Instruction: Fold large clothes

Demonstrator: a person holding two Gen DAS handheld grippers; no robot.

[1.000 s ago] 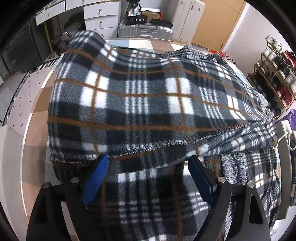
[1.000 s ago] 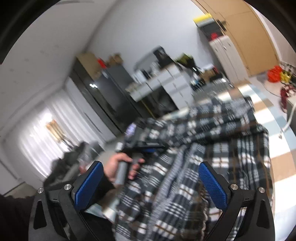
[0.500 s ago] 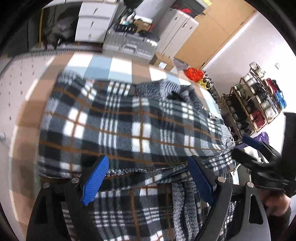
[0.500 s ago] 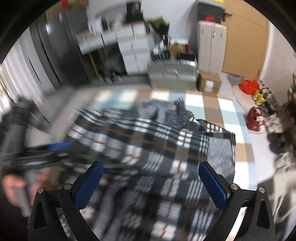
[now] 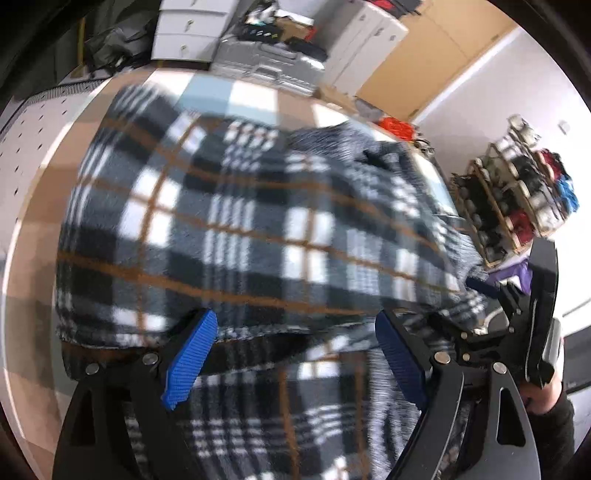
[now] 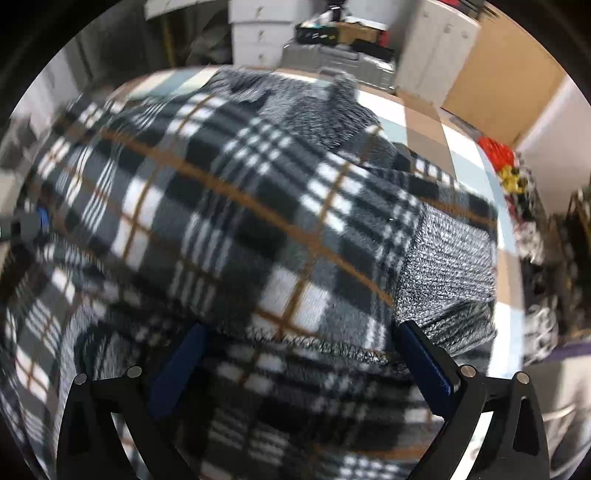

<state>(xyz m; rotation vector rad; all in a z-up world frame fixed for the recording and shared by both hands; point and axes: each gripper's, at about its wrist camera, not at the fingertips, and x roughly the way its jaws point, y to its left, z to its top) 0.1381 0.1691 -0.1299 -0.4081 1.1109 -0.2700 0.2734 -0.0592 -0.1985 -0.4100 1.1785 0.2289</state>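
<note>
Plaid fleece garment covers the checkered floor, blurred; its hem lies between the released left gripper. Right gripper gapes over the hem; 6 o'clock cut off.

Both views are taken from just behind a pair of blue-padded fingers, and both are tipped down at a plaid garment that is spread out below. In the left wrist view, the cloth is seen from very close and most of the frame is filled by it. The left gripper is seen at the bottom, and the right gripper is caught at the lower right edge. In the right wrist view, the same cloth is seen from just as close. The white drawers and the brown door at the top are shared by both views.
</note>
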